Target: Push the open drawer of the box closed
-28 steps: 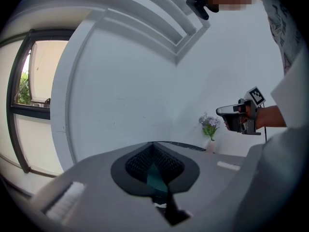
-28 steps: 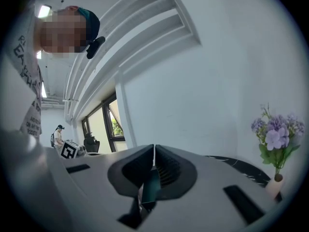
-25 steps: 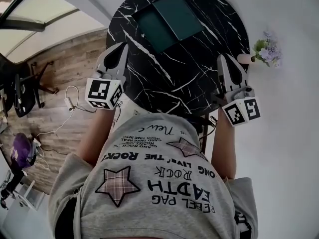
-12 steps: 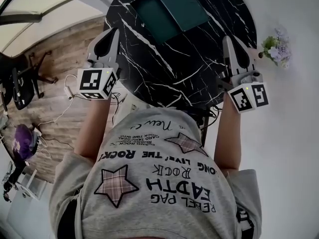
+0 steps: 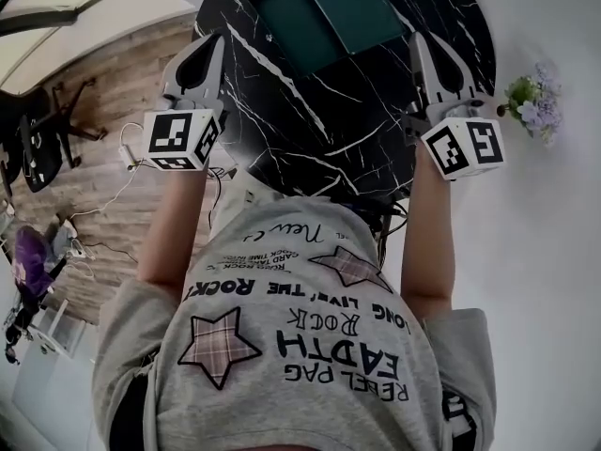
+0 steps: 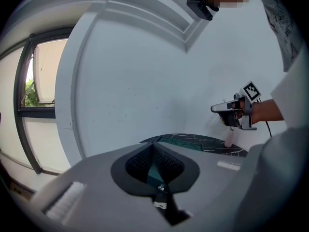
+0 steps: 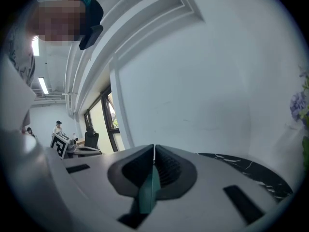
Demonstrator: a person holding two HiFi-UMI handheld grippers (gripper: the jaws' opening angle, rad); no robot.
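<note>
Wooden floor and loose cables fill the left of the head view, and at the top stands the round black marble table (image 5: 329,130). On it, well apart from both tools, is the green box (image 5: 347,7), with its drawer (image 5: 293,36) drawn out toward the near left. The inside of the drawer looks flat and bare; I see nothing in it, though the frame cuts off the far part of the box. The left gripper (image 5: 208,43) and the right gripper (image 5: 420,43) hover over the near edges of the table, and both hold nothing. In the left gripper view the jaws are pressed together, and the box lies low on the table beyond them. In the right gripper view the jaws also meet; only the table rim and some flowers (image 7: 297,108) show past them. I judge that a push off the middle could turn or slide the whole box on the smooth marble. A narrow tip could also slip off the drawer front, and the right arm could knock the flowers.
</note>
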